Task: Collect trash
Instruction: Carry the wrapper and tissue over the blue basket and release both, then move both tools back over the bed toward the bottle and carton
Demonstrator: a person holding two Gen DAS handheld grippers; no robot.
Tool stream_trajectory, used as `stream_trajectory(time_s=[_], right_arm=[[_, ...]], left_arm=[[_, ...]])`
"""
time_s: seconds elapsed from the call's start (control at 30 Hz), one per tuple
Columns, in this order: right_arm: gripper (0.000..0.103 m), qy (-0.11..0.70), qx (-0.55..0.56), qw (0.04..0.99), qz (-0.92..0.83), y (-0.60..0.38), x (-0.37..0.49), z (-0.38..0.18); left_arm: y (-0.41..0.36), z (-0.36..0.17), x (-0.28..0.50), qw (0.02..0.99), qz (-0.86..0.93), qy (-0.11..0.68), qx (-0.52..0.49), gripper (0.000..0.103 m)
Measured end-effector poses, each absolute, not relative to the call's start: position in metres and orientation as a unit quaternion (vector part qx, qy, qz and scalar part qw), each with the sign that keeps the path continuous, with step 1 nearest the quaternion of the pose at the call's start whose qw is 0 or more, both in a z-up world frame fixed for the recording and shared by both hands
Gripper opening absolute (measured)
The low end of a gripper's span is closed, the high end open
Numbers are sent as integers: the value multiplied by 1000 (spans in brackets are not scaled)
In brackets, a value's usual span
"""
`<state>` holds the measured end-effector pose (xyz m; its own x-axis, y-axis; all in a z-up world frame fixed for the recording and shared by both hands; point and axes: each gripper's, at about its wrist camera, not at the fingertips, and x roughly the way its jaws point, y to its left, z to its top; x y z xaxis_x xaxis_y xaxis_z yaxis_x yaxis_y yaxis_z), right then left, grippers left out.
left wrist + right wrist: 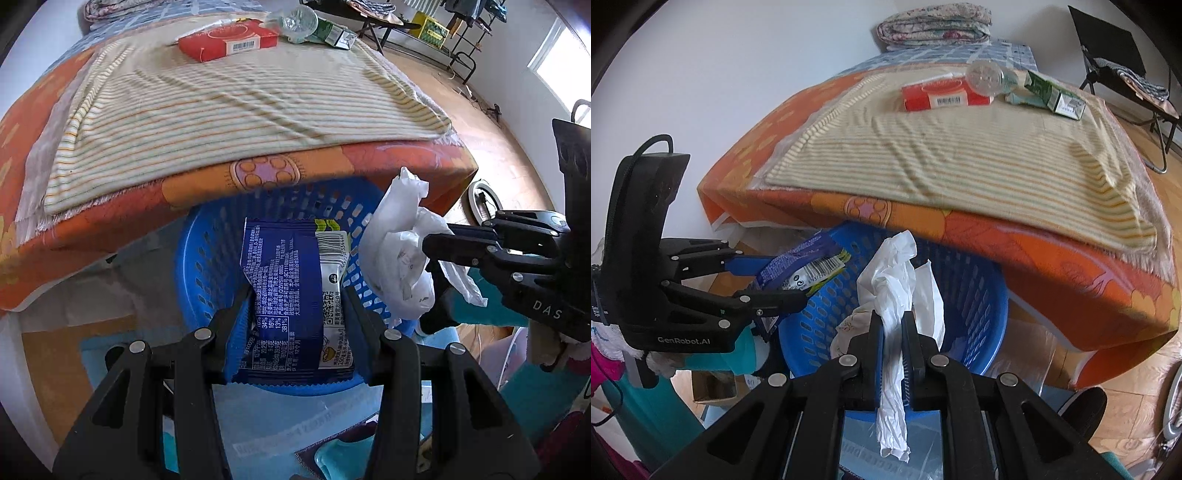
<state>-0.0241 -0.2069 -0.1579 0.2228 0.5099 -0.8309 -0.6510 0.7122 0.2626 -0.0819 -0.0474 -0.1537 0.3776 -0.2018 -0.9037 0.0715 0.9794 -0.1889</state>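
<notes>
My left gripper (297,291) is shut on a dark blue snack wrapper (291,288) and holds it over the blue perforated basket (207,254). It also shows in the right wrist view (798,291), at the basket's left rim, with the wrapper (798,266). My right gripper (893,321) is shut on a crumpled white plastic bag (894,280) above the basket (971,295). In the left wrist view the right gripper (428,254) holds the bag (399,251) at the basket's right rim.
The basket sits on the floor, partly under the bed edge (258,184). On the striped blanket (942,155) lie a red box (942,96), a clear plastic bottle (988,77) and a green carton (1052,96). A folding chair (1126,81) stands at the far right.
</notes>
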Motion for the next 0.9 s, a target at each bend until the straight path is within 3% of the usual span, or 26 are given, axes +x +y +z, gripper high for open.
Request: stream_trajectory(time_s=[0.2,0.3,0.43,0.5,0.53,0.77,0.9], right_arm=[[13,505,-72,778,367,-207,-23,-162],[26,505,-71,779,364,-207,-22,-162],[30,503,-70,783,358,-208,-20,-161],[47,504,-69,785,352,-210,-19,-161],[55,504,-67,787,349,-210,-18,-161],[73,498,-62,799,331,-215,-15,-157],[78,495,-60,803,327,-217,-13,-155]], left_arm=[[-46,-156,-82,826,-79,556,-58,49],[-46,-155,-82,825,-76,557,-60,50],[-45,-157,-80,824,-71,559,-60,52],[-45,-157,-80,824,-69,559,-60,64],[-45,-156,-81,826,-67,556,-59,65],[-43,-154,-79,828,-61,554,-58,71],[-44,-152,-78,831,-60,550,-57,71]])
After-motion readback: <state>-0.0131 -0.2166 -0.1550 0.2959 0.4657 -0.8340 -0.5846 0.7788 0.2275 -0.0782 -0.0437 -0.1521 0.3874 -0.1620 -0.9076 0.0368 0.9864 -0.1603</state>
